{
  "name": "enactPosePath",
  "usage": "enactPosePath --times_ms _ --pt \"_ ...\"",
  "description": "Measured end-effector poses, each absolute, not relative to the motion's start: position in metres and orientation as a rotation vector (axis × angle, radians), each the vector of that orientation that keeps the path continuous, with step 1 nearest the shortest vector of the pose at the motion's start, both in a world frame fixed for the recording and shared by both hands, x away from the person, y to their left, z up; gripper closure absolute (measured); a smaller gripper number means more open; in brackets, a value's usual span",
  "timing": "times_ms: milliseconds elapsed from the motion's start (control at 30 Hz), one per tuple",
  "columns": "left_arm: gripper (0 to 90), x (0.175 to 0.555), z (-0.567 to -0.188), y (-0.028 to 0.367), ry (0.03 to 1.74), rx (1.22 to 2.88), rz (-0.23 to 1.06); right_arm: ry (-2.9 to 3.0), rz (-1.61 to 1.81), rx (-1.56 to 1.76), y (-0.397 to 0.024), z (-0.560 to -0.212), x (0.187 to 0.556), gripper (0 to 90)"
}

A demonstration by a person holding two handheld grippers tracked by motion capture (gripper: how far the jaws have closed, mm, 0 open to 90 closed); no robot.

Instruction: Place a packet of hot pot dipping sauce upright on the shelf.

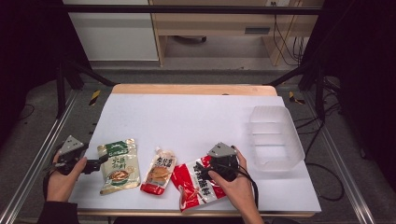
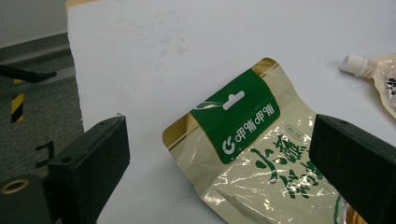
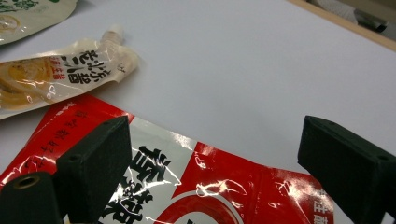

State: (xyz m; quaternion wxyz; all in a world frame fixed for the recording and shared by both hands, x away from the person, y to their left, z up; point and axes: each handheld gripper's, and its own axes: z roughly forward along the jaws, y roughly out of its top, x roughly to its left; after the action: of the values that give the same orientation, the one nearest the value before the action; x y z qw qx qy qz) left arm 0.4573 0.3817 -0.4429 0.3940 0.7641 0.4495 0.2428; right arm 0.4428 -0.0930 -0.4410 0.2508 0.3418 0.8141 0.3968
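Lab-style recording rig: white-topped table (image 1: 196, 116) inside black metal frame (image 1: 187, 9), aluminium rails (image 1: 32, 163) along sides, hazard-striped tape (image 1: 95, 97) on grey floor, loose cables (image 1: 287, 44) by wooden cabinet (image 1: 210, 23) behind.

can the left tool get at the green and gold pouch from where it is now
Probably yes. The left tool sits open right beside the green and gold pouch, which lies flat on the white table with nothing between them.
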Motion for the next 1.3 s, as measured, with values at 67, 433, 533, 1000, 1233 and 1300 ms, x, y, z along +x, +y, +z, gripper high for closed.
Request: enactPosePath --times_ms 67,433,533,1000,1233,1300 --pt "5.1 0.458 -0.443 0.382 1.137 1.945 0.613 2.206 1.089 0.914 -0.094 -0.439 0.439 10.1" --pt "5.7 0.463 -0.447 0.388 1.167 1.963 0.613 2.174 1.118 0.882 -0.099 -0.433 0.434 14.7" --pt "8.5 0.465 -0.448 0.388 1.166 1.968 0.612 2.207 1.098 0.886 -0.098 -0.438 0.436 14.2" --pt "13.9 0.49 -0.46 0.381 1.152 2.077 0.555 2.294 1.022 0.877 -0.091 -0.448 0.438 13.9" --pt "18.0 0.494 -0.463 0.383 1.148 2.083 0.533 2.315 1.011 0.871 -0.088 -0.451 0.437 13.8" --pt "18.4 0.494 -0.464 0.38 1.135 2.092 0.531 2.317 1.012 0.865 -0.088 -0.45 0.437 13.9"
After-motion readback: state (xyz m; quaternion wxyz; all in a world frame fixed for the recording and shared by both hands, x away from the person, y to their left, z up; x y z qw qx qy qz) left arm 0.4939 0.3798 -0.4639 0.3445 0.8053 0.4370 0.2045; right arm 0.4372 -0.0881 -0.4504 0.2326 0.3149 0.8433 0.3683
